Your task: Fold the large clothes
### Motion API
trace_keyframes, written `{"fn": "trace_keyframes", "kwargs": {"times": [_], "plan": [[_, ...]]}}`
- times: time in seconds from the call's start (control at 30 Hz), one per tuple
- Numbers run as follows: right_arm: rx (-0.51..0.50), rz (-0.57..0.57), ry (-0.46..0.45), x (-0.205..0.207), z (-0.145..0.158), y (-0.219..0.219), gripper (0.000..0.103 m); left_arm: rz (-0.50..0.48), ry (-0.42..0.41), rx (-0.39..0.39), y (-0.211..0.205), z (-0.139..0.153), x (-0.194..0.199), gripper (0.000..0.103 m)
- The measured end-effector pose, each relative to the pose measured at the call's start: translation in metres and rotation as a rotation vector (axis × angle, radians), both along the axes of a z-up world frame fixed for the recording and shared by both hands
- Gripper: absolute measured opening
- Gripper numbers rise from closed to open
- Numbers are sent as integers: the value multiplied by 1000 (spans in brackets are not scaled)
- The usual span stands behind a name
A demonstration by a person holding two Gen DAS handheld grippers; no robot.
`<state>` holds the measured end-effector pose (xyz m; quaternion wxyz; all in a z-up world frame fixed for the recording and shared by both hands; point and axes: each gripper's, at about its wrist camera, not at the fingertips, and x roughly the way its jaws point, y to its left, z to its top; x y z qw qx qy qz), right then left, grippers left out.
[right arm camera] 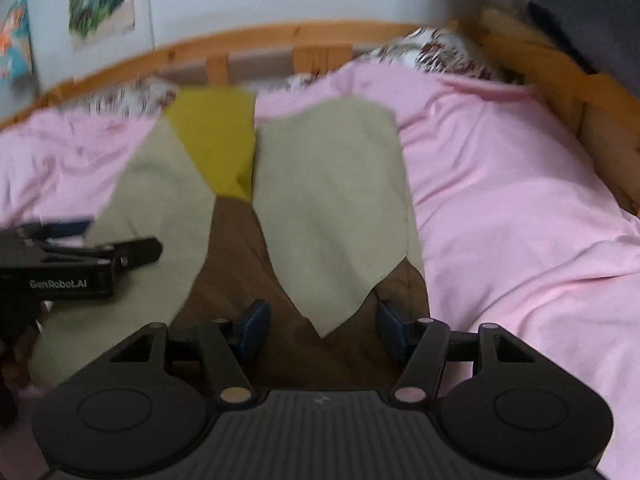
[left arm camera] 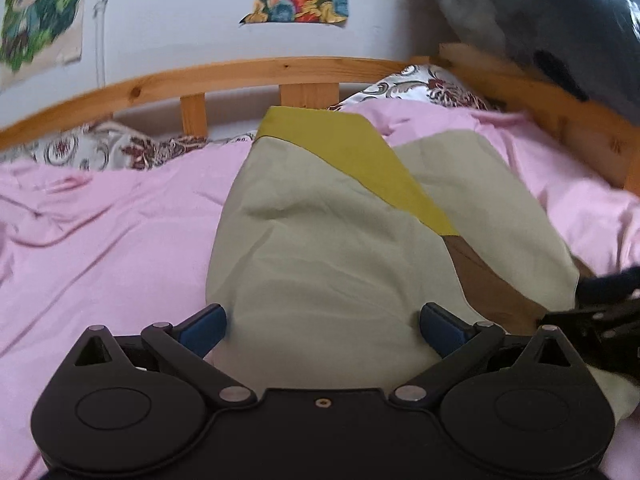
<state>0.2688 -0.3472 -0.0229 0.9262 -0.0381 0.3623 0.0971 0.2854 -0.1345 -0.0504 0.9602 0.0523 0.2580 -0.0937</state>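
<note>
Beige, mustard and brown: one garment lies on the pink sheet mid-bed, running from the near edge toward the wooden rail along the far edge.

Left wrist view: left gripper low over the near beige panel, jaws wide, blue pads either side of the cloth, nothing pinched. Mustard strip runs diagonally between the two beige panels; only a sliver of brown shows to its right. Right gripper is just a black edge at the right border (state unreadable from here).

Right wrist view: shows what the left doesn't, a broad brown wedge between the beige panels and a pointed beige tip hanging near that gripper. Right gripper sits above the brown part, jaws wide, holding nothing. Left gripper appears side-on at the left edge, over beige cloth. This view is motion-blurred.

Around: floral bedding bunched along the far edge under the rail, more at the far right corner. Dark bulky blurred thing hangs over the right rail, can't tell what.

Counts: 2 grippers, 1 garment, 2 beige panels, 3 posters on the wall in the right view (2 in the left view).
</note>
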Motion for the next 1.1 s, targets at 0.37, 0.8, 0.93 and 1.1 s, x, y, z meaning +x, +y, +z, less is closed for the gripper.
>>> {"fn": "trace_keyframes", "kwargs": {"times": [0.37, 0.8, 0.93, 1.1], "plan": [[27, -12, -130, -12, 15, -5, 79, -19, 22, -48, 13, 15, -6, 102], [404, -163, -84, 6, -4, -62, 88, -58, 187, -415, 70, 24, -28, 102], [339, -145, -95, 7, -7, -55, 77, -42, 319, -523, 82, 7, -14, 102], [199, -117, -131, 5, -6, -38, 47, -29, 385, -603, 88, -5, -7, 102]]}}
